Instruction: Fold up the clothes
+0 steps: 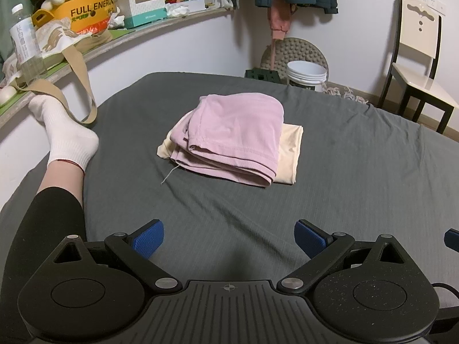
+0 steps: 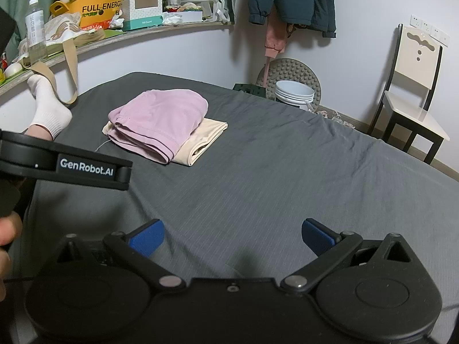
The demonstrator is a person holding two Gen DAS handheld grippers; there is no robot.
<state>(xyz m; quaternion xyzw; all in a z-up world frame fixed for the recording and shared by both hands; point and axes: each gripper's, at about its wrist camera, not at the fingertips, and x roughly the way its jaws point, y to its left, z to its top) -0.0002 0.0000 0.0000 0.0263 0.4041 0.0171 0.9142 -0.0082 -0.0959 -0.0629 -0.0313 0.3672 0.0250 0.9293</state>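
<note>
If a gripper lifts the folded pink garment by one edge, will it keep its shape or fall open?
The pink garment is probably floppy: its layers are soft, rounded and loosely stacked, so lifting one edge would likely unfold it. It looks light, thin knit. It rests on the cream garment, so a push may drag that one along the grey bedsheet.

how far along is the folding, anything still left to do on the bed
Done: a pink garment lies folded on top of a folded cream garment, stacked on the grey bed sheet. In hand: nothing; the left gripper and right gripper are both open and empty, short of the stack. Left: no unfolded clothes show on the bed, so the folding looks finished in these views.
</note>
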